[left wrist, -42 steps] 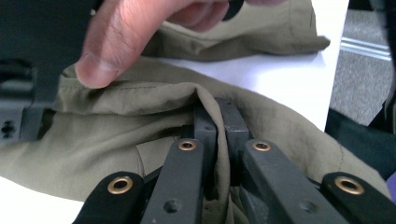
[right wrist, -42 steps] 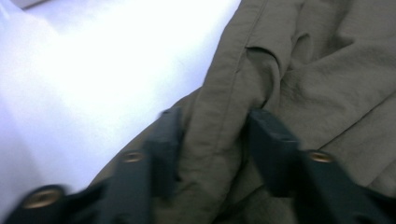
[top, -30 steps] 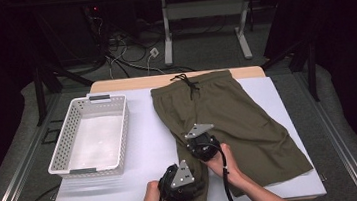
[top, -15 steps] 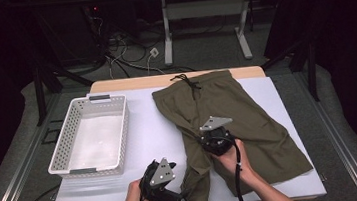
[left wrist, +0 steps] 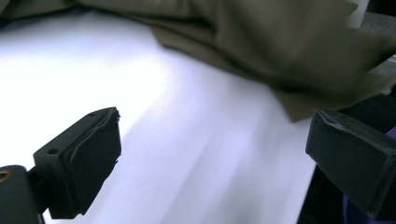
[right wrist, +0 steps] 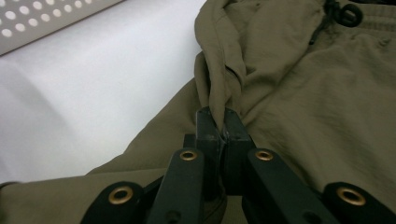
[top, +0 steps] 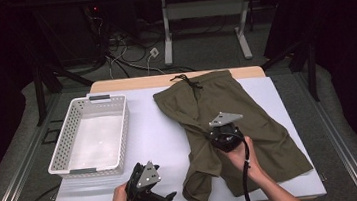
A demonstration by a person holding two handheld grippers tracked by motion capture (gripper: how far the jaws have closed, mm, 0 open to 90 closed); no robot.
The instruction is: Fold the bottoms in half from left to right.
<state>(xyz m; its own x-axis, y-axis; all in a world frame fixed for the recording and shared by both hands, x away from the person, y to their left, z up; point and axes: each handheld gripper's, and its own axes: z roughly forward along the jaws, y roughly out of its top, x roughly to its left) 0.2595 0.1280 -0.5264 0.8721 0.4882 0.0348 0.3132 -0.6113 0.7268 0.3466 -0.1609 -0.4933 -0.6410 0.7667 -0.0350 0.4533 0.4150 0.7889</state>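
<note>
Olive shorts (top: 249,123) spread on the white table (top: 160,132), right of the white basket (top: 90,140), drawstring waistband far, near-left leg rumpled. Right gripper (top: 219,137) clamped on a raised fabric fold mid-shorts. Left gripper (top: 169,198) low at the near edge, jaws just opened wide, nothing between.

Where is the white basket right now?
In the high view, the white basket sits on the table's left half, left of the olive shorts, just beyond the left claw.

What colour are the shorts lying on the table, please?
The shorts are olive green, clearest in the high view.
</note>
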